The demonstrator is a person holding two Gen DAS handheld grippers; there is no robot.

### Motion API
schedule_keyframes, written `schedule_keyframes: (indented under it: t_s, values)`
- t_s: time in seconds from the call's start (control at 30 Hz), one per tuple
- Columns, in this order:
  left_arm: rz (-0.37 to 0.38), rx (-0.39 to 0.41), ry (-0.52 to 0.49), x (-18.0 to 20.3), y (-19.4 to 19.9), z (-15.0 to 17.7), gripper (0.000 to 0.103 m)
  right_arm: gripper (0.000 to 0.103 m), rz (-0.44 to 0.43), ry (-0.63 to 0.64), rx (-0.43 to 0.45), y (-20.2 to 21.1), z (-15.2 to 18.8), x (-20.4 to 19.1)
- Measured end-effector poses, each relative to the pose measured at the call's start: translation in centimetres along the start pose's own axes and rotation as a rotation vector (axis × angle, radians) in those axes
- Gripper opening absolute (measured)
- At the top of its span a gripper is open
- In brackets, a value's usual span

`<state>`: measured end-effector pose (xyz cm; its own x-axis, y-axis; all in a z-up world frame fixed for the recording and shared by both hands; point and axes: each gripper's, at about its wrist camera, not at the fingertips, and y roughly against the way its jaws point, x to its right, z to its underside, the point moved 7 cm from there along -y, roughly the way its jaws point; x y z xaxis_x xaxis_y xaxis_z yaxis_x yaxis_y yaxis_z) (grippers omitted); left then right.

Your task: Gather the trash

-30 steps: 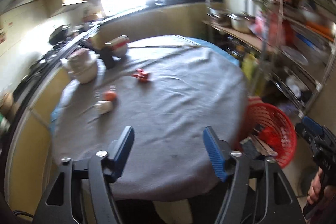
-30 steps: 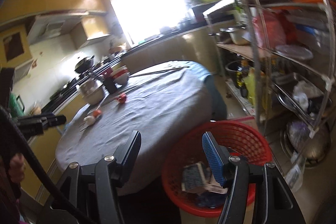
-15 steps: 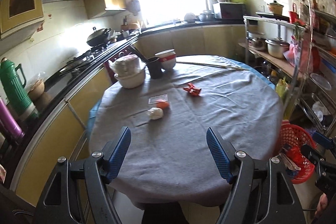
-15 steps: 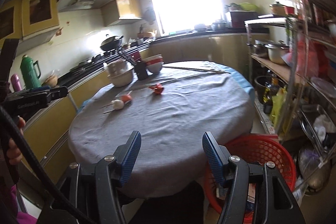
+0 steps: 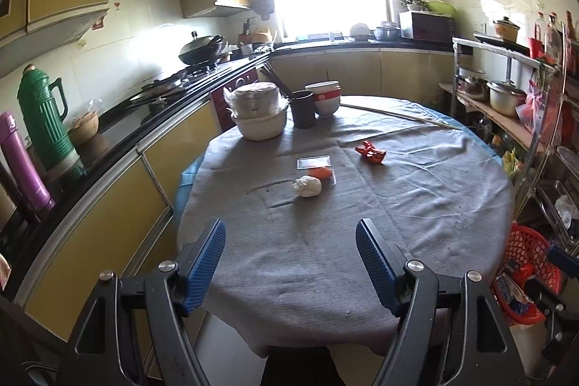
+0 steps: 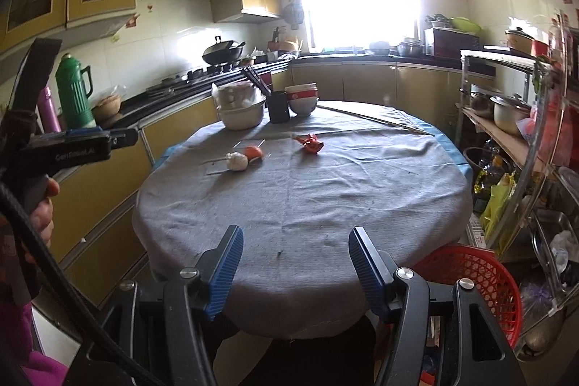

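Left gripper [image 5: 290,241]: blue ribbed pads stand well apart, about half spread, with only grey cloth showing between them. Nothing held. It hangs over the near edge of the table [image 5: 452,205], pointing down and across it.

Right gripper [image 6: 295,250]: same condition, pads parted about halfway, empty, above the near rim of the table. In this view the left gripper's body is at the far left edge, gripped by a hand [image 6: 43,205] with a black cable running past it.

Trash, all on the grey tablecloth and well away from both grippers:
- white crumpled wad [image 5: 307,186], left of centre;
- orange piece [image 5: 320,172] touching the wad on its far side, sitting on a clear plastic wrapper [image 5: 314,162];
- red crumpled wrapper [image 5: 371,152], further right and apart from the other two.

Red basket [image 6: 477,281] stands on the floor at the right of the table, partly under its edge, beside a metal rack [image 6: 535,140]. Some packaging lies in it in the left view; I cannot make out what.

Far side of the table: a white basin [image 5: 260,127] with a covered pot in it, a dark cup [image 5: 302,109] with chopsticks, and stacked bowls [image 5: 325,96], all close together.
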<state>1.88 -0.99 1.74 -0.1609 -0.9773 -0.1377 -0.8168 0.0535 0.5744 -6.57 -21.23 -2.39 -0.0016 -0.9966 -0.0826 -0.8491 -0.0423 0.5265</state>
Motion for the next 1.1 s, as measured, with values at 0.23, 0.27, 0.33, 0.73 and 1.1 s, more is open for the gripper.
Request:
schedule_keyframes:
  t_s: [0.23,0.27,0.33,0.73,1.1]
  values:
    - [0.001,0.006,0.045,-1.8,-0.2,0.4,0.075,0.065,-0.015,0.056,-0.029,-1.1,0.5,-2.8]
    - [-0.001,0.006,0.047,-1.9,-0.3,0.4,0.075,0.065,-0.017,0.063,-0.033,-1.3,0.6,-3.1]
    - [-0.008,0.011,0.055,-2.3,-0.2,0.4,0.075,0.065,-0.018,0.078,-0.039,-1.6,0.7,-3.9]
    - [-0.039,0.021,0.07,-3.2,-0.2,0.4,0.075,0.065,0.015,0.081,-0.025,-1.3,0.7,-4.5]
    - [-0.053,0.004,0.045,-2.6,-0.8,1.0,0.075,0.065,0.003,-0.003,-0.049,-1.6,1.1,-2.7]
